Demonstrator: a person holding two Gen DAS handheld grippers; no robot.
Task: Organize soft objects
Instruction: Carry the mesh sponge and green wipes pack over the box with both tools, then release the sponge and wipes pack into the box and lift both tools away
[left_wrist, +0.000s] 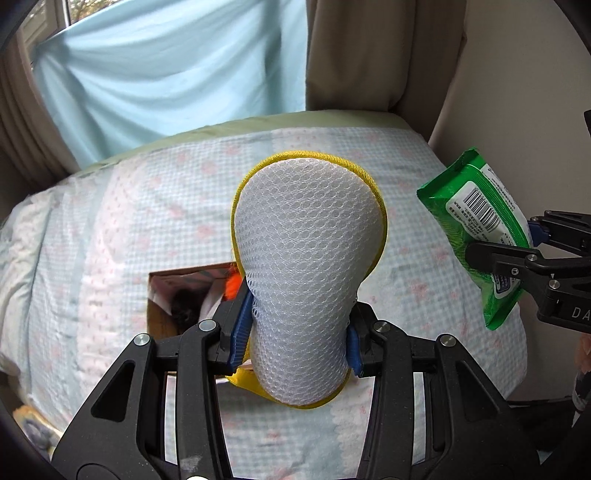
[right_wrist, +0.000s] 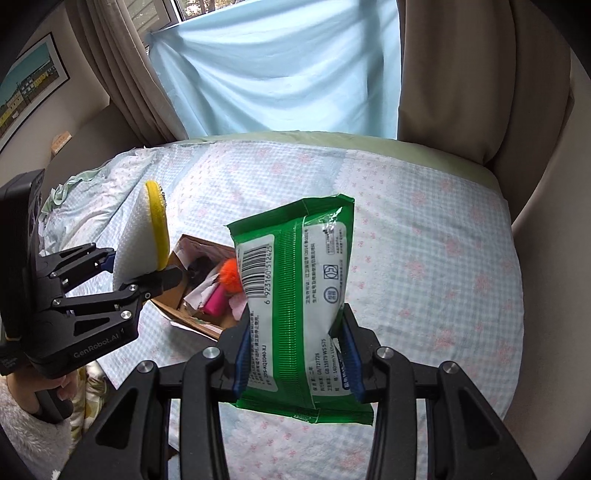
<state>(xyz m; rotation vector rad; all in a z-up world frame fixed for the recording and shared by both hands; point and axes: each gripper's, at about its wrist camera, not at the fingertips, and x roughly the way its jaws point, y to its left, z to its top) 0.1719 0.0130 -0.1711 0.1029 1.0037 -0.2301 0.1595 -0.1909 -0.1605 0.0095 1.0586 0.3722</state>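
My left gripper (left_wrist: 295, 339) is shut on a white mesh sponge with a yellow rim (left_wrist: 306, 258) and holds it upright above the bed; the sponge also shows in the right wrist view (right_wrist: 147, 236). My right gripper (right_wrist: 295, 354) is shut on a green pack of wet wipes (right_wrist: 295, 295), held in the air to the right of the left gripper (right_wrist: 144, 273); the pack also shows in the left wrist view (left_wrist: 476, 221). An open cardboard box (right_wrist: 192, 317) lies on the bed below and between them, holding an orange fluffy thing (right_wrist: 231, 277), a pink item (right_wrist: 216, 301) and cloth.
The bed (right_wrist: 424, 240) has a pale blue checked cover with pink flowers. A light blue sheet (right_wrist: 280, 66) and beige curtains (right_wrist: 461, 74) hang behind it. A framed picture (right_wrist: 26, 85) hangs on the left wall. The box partly shows behind the sponge in the left wrist view (left_wrist: 159, 317).
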